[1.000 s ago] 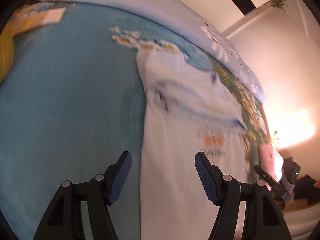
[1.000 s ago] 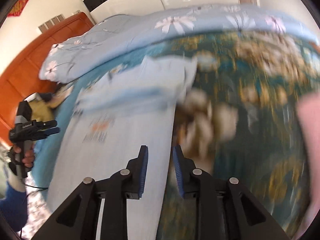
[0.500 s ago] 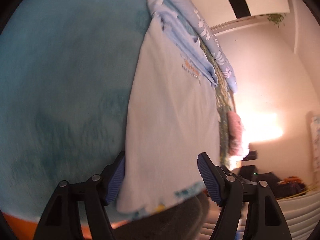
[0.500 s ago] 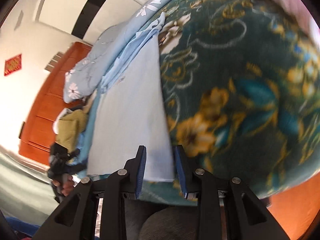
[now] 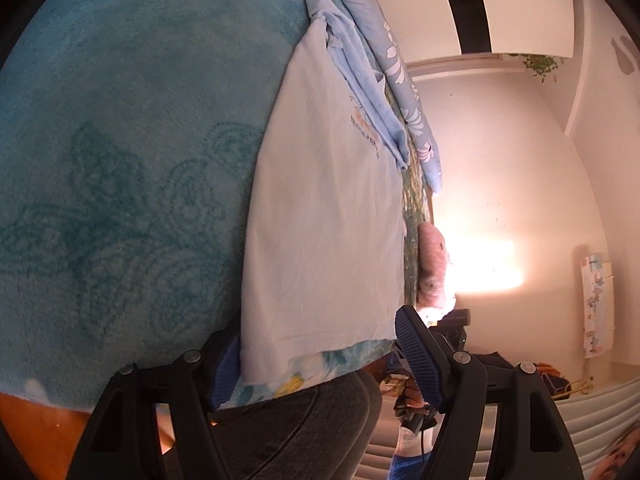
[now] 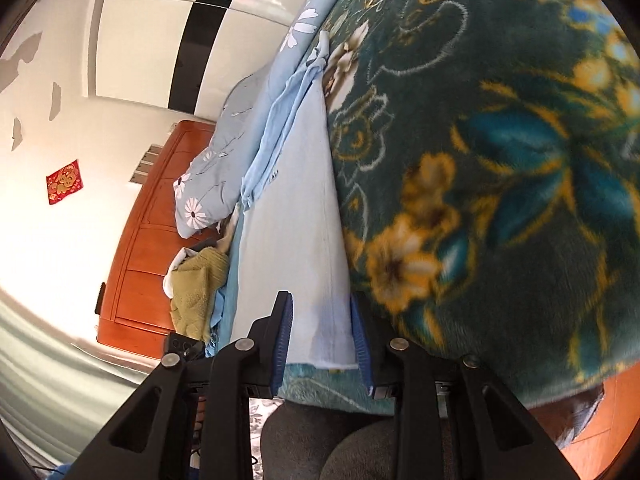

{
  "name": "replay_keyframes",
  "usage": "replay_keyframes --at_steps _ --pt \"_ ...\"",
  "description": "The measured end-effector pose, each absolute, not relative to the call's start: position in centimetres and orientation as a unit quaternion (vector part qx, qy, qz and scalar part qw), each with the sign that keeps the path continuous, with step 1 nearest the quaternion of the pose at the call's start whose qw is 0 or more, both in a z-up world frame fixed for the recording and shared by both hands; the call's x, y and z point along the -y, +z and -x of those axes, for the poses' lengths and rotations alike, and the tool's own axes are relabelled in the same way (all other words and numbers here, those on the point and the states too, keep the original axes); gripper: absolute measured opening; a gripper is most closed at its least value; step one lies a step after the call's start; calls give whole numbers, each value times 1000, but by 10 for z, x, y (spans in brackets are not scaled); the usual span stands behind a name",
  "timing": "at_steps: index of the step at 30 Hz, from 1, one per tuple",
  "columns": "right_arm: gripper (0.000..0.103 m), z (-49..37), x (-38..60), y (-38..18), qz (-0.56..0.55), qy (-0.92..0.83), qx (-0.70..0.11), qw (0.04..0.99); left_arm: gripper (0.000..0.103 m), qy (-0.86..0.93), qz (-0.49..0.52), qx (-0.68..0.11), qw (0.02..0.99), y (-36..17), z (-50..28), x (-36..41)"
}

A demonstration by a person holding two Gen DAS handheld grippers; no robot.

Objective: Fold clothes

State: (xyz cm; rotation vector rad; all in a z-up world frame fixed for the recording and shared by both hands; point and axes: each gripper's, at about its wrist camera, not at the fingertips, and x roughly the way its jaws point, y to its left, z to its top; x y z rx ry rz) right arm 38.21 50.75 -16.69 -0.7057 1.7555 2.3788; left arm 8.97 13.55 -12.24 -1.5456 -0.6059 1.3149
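Pale blue cotton T-shirt (image 5: 324,220), sleeves folded inward into a long strip, is lying on a teal floral fleece blanket (image 6: 500,160), its hem corners being straddled by left gripper (image 5: 316,356) and right gripper (image 6: 322,336), jaws apart; lengthwise folding is judged outstanding.

A patterned teal blanket (image 5: 120,160) covered the bed beneath a flowered blue quilt (image 6: 224,160). White walls (image 6: 48,208) glowed with warm light, and an orange wooden cabinet (image 6: 148,240) stood behind.
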Motion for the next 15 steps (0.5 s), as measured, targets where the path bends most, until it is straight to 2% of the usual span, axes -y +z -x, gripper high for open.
replay_keyframes --at_steps 3,6,8,10,12,14,15 --pt "30 -378 -509 -166 234 783 -575 49 75 537 631 264 494 -124 -90 -133" --pt "30 -380 -505 -166 237 783 -574 37 69 537 627 271 494 -125 -90 -130" --pt "29 -384 -502 -167 238 783 -573 30 53 536 628 275 493 -127 -90 -129" --pt "27 -387 -502 -171 235 779 -581 31 42 534 629 278 492 -129 -90 -128" --pt "21 -389 -503 -174 231 771 -592 35 35 532 631 281 491 -132 -90 -127" --pt "9 -389 -505 -177 234 765 -599 41 17 530 632 285 489 -135 -90 -126" --pt "7 -390 -505 -178 235 762 -602 44 12 529 632 286 489 -136 -90 -126"
